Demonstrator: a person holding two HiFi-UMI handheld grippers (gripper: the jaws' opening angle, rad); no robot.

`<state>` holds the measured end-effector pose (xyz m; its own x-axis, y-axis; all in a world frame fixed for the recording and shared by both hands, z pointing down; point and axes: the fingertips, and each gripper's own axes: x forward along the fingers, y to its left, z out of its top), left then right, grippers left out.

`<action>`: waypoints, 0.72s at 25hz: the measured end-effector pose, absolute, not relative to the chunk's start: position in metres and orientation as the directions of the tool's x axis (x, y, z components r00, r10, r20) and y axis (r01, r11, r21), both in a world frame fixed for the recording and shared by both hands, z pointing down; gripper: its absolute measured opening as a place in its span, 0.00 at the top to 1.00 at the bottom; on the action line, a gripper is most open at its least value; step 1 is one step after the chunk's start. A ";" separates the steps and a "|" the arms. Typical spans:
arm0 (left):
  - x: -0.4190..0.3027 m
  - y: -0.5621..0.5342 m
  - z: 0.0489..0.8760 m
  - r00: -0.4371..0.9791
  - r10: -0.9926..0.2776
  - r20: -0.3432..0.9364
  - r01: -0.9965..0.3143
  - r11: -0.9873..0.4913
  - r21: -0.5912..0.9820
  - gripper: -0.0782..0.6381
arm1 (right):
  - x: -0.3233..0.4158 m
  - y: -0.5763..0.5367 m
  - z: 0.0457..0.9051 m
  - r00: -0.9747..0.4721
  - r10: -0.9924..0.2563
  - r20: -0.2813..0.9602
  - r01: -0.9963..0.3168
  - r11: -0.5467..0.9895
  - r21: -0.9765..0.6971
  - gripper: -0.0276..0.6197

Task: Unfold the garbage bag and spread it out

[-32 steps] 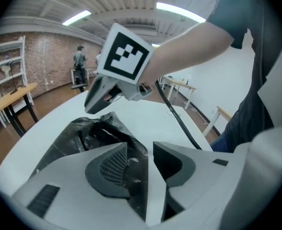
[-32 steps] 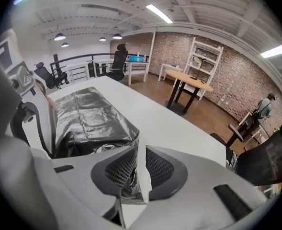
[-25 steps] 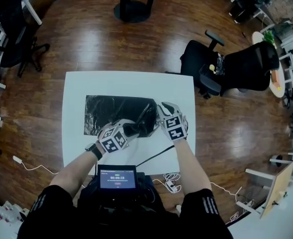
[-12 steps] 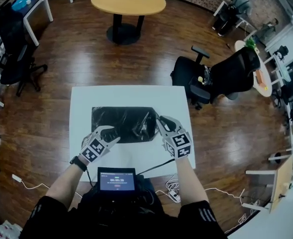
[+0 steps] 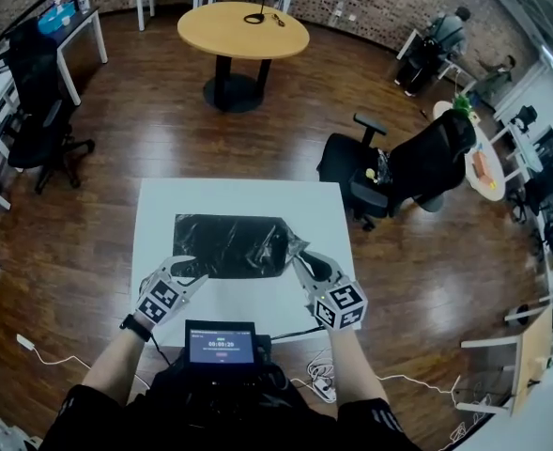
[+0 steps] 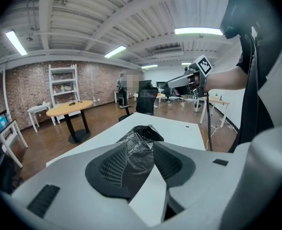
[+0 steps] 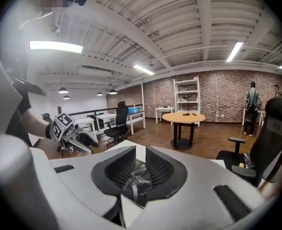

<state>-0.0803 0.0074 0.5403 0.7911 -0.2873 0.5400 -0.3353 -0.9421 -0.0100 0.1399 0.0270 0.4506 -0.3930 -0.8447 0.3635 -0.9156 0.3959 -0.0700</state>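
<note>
An open-plan office: brick wall [image 7: 217,97], wooden floor [image 5: 163,130], round meeting table [image 5: 243,30], swivel chairs [image 5: 417,163].

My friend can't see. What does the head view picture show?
A black garbage bag lies mostly flat on a white table, seen from above. The right gripper is closing its jaws on the bag's crumpled right corner; the left gripper is open at its near left corner. A wood floor, round table and office chairs surround it.

Both forearms reach forward, well apart. Left gripper [image 5: 180,272]: jaws apart, nothing pinched. Right gripper [image 5: 302,259]: jaws closing, a corner of the garbage bag [image 5: 227,244] bunched between them.
</note>
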 end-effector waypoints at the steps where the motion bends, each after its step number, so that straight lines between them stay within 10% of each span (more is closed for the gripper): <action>1: -0.082 0.014 0.539 0.788 -0.298 0.539 -0.345 -0.938 -0.014 0.65 | 0.137 0.035 0.449 -0.403 -0.843 0.357 -0.912 0.402 -0.082 0.82; 18: -0.106 0.180 0.524 0.724 -0.418 0.548 -0.487 -0.873 -0.023 0.65 | 0.114 0.195 0.460 -0.538 -0.775 0.331 -0.842 0.514 -0.164 0.82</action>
